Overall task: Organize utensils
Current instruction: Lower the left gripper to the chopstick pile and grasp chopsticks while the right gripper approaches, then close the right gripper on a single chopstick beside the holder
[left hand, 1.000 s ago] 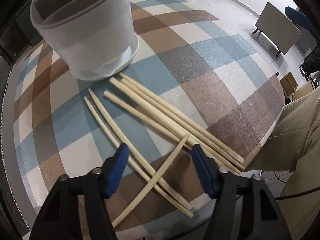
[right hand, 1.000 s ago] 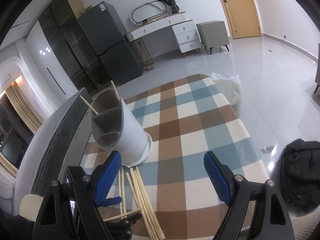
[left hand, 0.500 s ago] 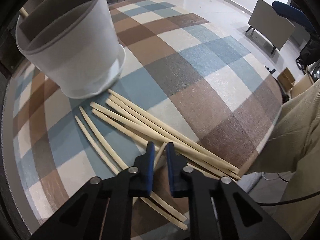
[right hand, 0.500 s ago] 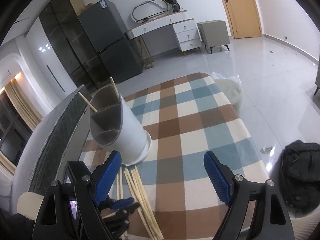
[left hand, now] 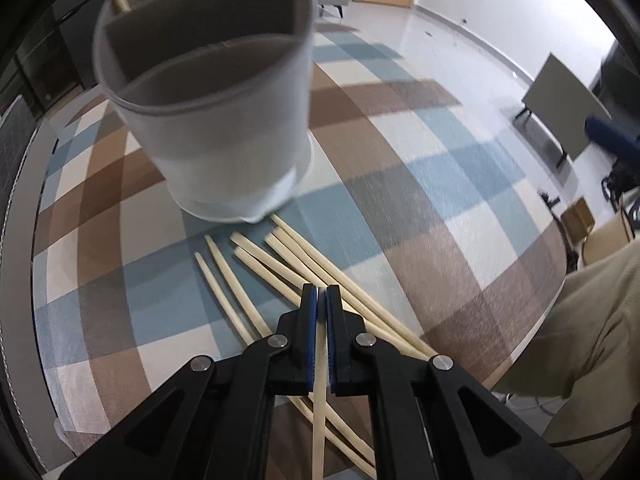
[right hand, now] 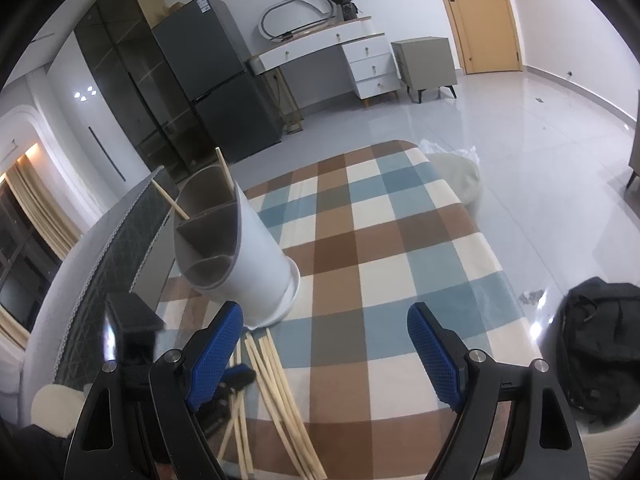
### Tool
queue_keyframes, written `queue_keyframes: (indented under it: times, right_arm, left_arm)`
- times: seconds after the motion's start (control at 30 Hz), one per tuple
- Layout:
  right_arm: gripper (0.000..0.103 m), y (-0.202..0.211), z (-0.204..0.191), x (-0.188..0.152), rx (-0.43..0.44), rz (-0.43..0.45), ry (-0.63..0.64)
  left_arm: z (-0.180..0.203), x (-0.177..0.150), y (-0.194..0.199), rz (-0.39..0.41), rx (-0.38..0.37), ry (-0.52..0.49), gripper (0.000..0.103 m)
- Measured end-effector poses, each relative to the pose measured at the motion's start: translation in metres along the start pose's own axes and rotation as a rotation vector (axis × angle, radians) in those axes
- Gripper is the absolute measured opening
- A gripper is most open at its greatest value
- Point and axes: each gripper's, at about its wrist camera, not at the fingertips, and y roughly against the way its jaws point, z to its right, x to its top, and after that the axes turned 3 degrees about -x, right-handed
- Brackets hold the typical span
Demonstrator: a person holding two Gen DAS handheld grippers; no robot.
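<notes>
The left gripper (left hand: 321, 300) is clamped on a single chopstick (left hand: 319, 408), raised just in front of the white divided holder (left hand: 224, 128) on the checked tablecloth (left hand: 420, 200). The other loose chopsticks (left hand: 280, 264) lie fanned at the holder's foot — two more (right hand: 222, 170) stand inside it. The right gripper (right hand: 326, 344) hangs spread wide nearer than the holder — gripping nothing.

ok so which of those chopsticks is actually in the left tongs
The chopstick running straight back between the left tongs, pinched by the blue pads. The other chopsticks lie loose on the checked cloth before the white holder.
</notes>
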Motion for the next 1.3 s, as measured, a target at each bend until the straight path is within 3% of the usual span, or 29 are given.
queue_keyframes:
  times: [0.17, 0.33, 0.43, 0.67, 0.9, 1.07, 1.3]
  right_arm:
    - [0.083, -0.001, -0.003, 0.000, 0.001, -0.001, 0.010]
    - [0.080, -0.002, -0.008, -0.003, 0.002, -0.007, 0.027]
    - [0.066, -0.006, -0.015, -0.006, 0.034, -0.049, 0.048]
    - [0.060, -0.013, -0.041, -0.021, 0.046, -0.077, 0.152]
    - [0.046, -0.034, -0.081, -0.035, 0.094, -0.163, 0.281]
    - [0.030, -0.067, -0.104, -0.041, 0.106, -0.255, 0.328]
    - [0.022, -0.119, -0.132, -0.051, 0.126, -0.357, 0.373]
  left_arm:
    - [-0.015, 0.006, 0.020, 0.052, -0.035, 0.079, 0.000]
    - [-0.028, 0.009, 0.059, 0.161, -0.057, 0.143, 0.000]
    - [-0.035, 0.009, 0.081, 0.207, -0.088, 0.161, 0.000]
    - [-0.053, 0.007, 0.108, 0.259, -0.079, 0.220, 0.000]
    - [-0.075, -0.002, 0.144, 0.355, -0.083, 0.260, 0.000]
    - [-0.089, -0.005, 0.151, 0.375, -0.084, 0.285, 0.000]
    - [-0.117, -0.004, 0.152, 0.367, -0.099, 0.331, 0.000]
